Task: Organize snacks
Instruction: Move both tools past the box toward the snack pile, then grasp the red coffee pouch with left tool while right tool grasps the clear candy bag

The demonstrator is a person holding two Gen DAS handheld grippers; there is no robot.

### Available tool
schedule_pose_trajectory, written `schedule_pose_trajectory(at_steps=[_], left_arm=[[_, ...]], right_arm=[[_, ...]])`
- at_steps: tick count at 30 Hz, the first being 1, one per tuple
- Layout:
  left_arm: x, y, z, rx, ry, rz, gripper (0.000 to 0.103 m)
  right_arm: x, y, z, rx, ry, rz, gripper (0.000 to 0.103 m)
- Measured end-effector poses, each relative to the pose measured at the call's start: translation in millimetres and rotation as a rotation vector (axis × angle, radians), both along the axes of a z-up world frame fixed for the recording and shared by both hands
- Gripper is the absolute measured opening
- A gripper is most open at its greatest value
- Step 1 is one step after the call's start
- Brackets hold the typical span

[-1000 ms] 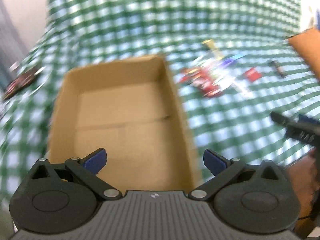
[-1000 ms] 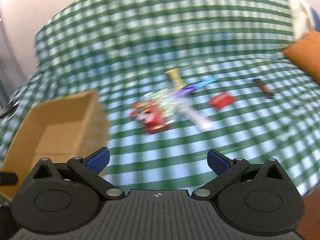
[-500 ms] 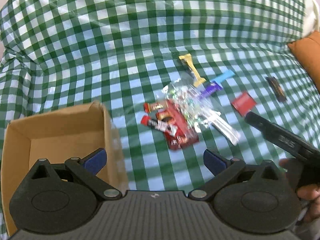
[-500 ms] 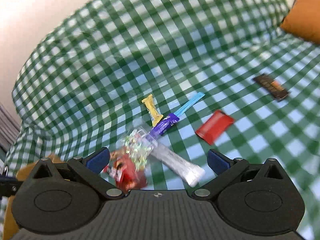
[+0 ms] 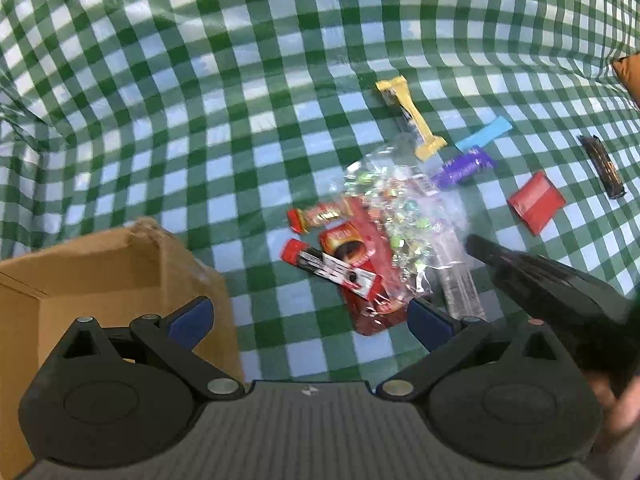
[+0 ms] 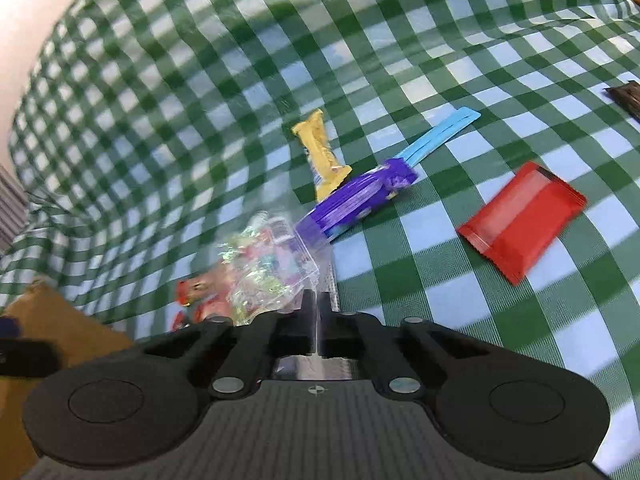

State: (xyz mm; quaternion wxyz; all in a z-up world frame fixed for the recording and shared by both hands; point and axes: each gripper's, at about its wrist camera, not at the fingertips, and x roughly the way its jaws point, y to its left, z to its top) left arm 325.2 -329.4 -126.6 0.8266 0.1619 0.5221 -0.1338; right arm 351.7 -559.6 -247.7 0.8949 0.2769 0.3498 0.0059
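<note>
A heap of snacks lies on the green checked cloth (image 5: 200,80): a clear candy bag (image 5: 394,216), red wrappers (image 5: 340,268), a yellow bar (image 5: 412,116), a purple and blue stick pack (image 5: 464,168), a red packet (image 5: 536,200), a dark bar (image 5: 604,166) and a long clear silvery pack (image 5: 456,280). My left gripper (image 5: 308,320) is open and empty, above the edge of the open cardboard box (image 5: 100,276). My right gripper (image 6: 318,320) is shut on the near end of the long clear pack (image 6: 330,280); it shows in the left wrist view (image 5: 520,272).
An orange cushion (image 5: 630,76) lies at the far right edge. The cloth has folds at the left (image 5: 24,120). In the right wrist view the red packet (image 6: 520,216) and the yellow bar (image 6: 320,156) lie beyond my fingers, and the box corner (image 6: 48,320) shows at lower left.
My right gripper has come down to the heap and closed on the long clear pack. My left gripper has swung right, from over the box toward the heap, still open.
</note>
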Motion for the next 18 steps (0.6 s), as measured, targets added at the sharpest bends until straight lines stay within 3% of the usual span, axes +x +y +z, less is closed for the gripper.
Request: schedule_pose_trajectory(at_steps=[5, 10, 14, 18], left_arm=[[0, -2, -17, -0.044, 0.073, 0.048, 0.103], [10, -9, -46, -0.100, 0.189, 0.090, 0.103], [24, -15, -78, -0.095, 0.252, 0.158, 0.103], [51, -24, -99, -0.089, 0.289, 0.179, 0.103]], right_arm=[[-71, -24, 17, -0.062, -0.020, -0.069, 0.000], [-146, -70, 16, -0.193, 0.051, -0.177, 0.000], [-173, -95, 3, -0.213, 0.125, -0.250, 0.005], [-171, -99, -1, -0.189, 0.120, -0.292, 0.010]])
